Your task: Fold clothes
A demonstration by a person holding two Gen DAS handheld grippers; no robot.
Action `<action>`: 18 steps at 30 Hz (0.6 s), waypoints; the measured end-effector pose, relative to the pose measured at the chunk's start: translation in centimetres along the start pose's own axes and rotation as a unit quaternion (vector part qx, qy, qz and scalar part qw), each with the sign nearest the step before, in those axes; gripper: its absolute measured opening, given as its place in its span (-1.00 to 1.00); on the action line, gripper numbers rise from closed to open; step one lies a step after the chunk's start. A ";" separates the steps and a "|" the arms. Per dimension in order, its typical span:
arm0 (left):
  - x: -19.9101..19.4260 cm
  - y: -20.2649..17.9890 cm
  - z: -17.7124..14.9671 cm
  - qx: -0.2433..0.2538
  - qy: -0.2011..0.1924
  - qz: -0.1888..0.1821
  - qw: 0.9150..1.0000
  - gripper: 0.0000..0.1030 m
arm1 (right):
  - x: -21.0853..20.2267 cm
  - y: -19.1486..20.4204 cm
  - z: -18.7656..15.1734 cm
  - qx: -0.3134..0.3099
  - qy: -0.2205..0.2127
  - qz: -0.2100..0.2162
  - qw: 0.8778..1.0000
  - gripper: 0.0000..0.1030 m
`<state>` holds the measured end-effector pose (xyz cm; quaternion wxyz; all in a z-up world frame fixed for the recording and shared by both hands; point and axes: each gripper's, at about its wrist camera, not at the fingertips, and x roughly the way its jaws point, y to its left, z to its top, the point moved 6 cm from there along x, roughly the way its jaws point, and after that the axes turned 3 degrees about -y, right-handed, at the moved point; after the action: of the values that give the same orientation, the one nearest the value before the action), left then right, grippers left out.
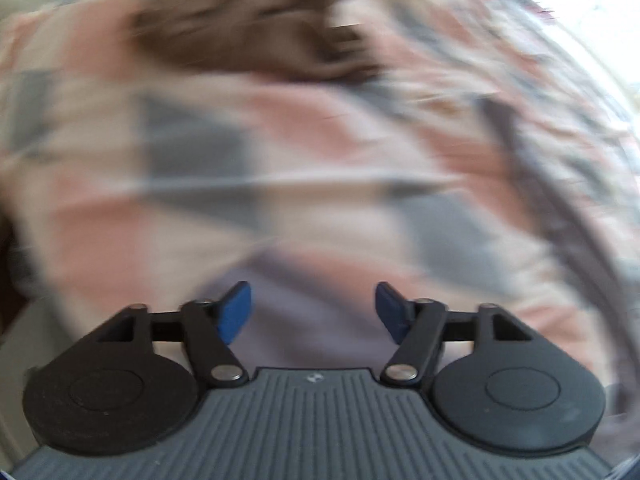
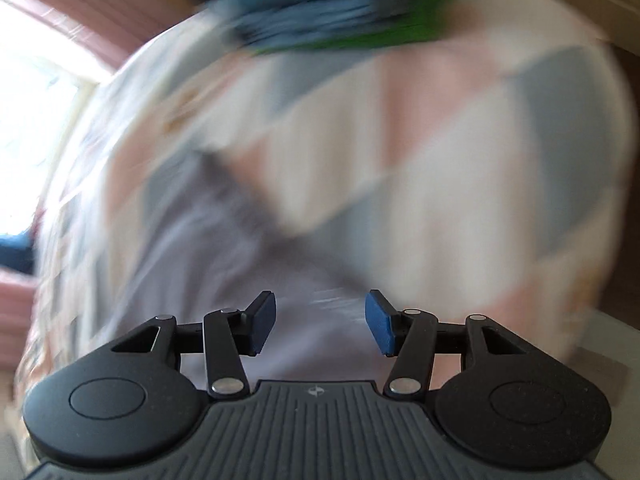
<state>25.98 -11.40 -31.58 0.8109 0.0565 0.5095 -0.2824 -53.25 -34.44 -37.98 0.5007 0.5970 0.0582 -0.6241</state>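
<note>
I read both tools spread and empty: left gripper (image 1: 314,312), right gripper (image 2: 320,322). The lilac garment (image 2: 224,248) lies directly ahead of each on the patterned bedspread (image 1: 360,136); blur hides its long axis.

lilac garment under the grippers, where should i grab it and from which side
Take the lilac garment by its dark-trimmed edge, coming in low from the near side. That edge lies ahead of the open right hand-held gripper, where the cloth ends on the patterned bedspread. Blur hides whether it is a hem or neckline.
</note>
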 end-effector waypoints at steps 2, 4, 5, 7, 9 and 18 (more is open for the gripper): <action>2.4 -4.5 1.9 0.007 0.005 -0.050 0.999 0.27 | 2.2 4.3 -1.4 -0.035 0.028 0.036 0.998 0.02; 5.2 -8.7 3.8 0.015 0.010 -0.085 0.996 0.27 | 4.6 8.6 -3.8 -0.053 0.064 0.081 0.993 0.02; 6.5 -10.8 4.8 0.019 0.012 -0.102 0.994 0.27 | 5.8 10.5 -5.1 -0.046 0.084 0.102 0.990 0.02; 9.4 -14.6 6.9 0.031 0.010 -0.127 0.991 0.29 | 8.3 14.2 -8.0 -0.016 0.126 0.143 0.981 0.03; 12.2 -17.9 8.5 0.058 0.003 -0.127 0.990 0.37 | 10.6 17.0 -10.9 0.026 0.158 0.171 0.972 0.04; 22.8 -24.9 10.5 0.279 -0.019 0.005 0.960 -0.28 | 16.1 22.7 -19.5 0.092 0.209 0.164 0.960 0.17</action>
<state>28.80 -45.29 -41.32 0.7740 0.2780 0.3942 -0.4101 -20.60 -41.49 -44.44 0.5157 0.7588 0.0055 -0.3977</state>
